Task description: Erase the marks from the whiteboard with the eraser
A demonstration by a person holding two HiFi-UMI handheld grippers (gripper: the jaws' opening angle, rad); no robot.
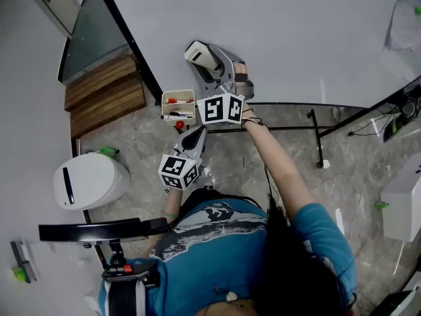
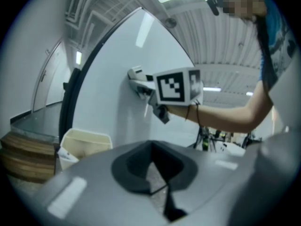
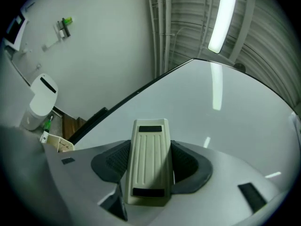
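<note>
The whiteboard (image 1: pixel 283 38) fills the top of the head view, and I see no marks on it. My right gripper (image 1: pixel 209 63) is raised to the board's lower left and is shut on the cream eraser (image 1: pixel 200 53), which rests against the surface. In the right gripper view the ribbed eraser (image 3: pixel 149 161) sits between the dark pads with the whiteboard (image 3: pixel 216 112) behind it. My left gripper (image 1: pixel 195 137) hangs lower, away from the board, shut with nothing in it. The left gripper view shows the right gripper's marker cube (image 2: pixel 178 86) and the eraser (image 2: pixel 136 74) on the board.
A cream box (image 1: pixel 178 105) with markers hangs at the board's lower left corner, also seen as the cream box (image 2: pixel 84 142). Wooden steps (image 1: pixel 105 91) and a white bin (image 1: pixel 89 180) stand to the left. The board's black stand legs (image 1: pixel 317 140) cross the marble floor.
</note>
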